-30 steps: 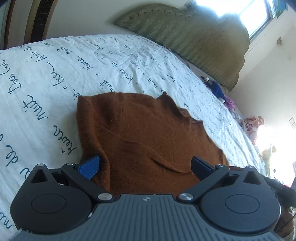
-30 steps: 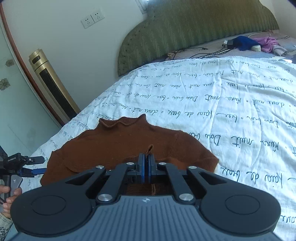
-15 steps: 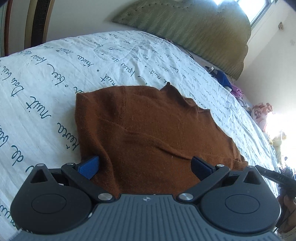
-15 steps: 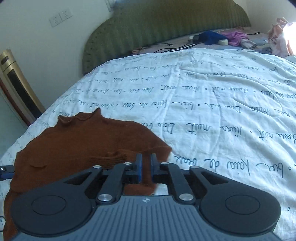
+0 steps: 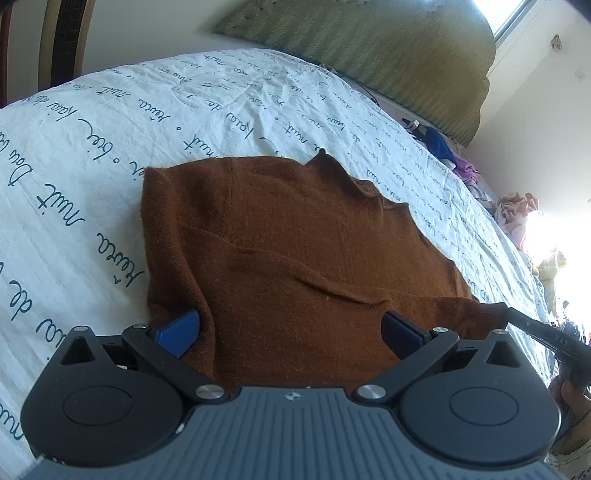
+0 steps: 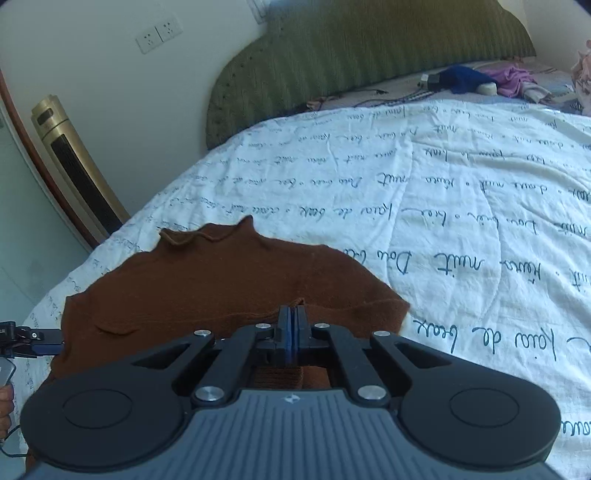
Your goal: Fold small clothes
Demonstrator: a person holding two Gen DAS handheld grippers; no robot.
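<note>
We see a bed (image 6: 461,221) covered by a white quilt printed with looping dark script; the words read upside down from the right wrist view and sideways from the left, and we make out "nuit" and "de beaux", the rest too cursive to read with certainty. A green padded headboard (image 6: 369,55) stands at the far end, with a gold tower fan (image 6: 74,166) and two wall sockets (image 6: 159,33) to its left.

The brown sweater (image 5: 295,258) lies flat on the quilt close to us, its collar pointing toward the headboard. Our left gripper (image 5: 290,332) has its blue fingers (image 5: 177,332) spread wide, the sweater's near hem between them; one finger sits at the left fold of the cloth, and neither pad presses on it. Our right gripper (image 6: 291,325) has its fingers narrowed fully together, pinching a small upstanding ridge of the sweater's lower edge.

Compared with half a second ago, the right fingers, then parted with cloth between them, have shut on that ridge. A second ago they were also shut, with a strip of cloth standing up between them. The left fingers keep the same wide spread.

On the right gripper's arm, seen in the left view, small white letters read "DAS" (image 5: 563,338).
</note>
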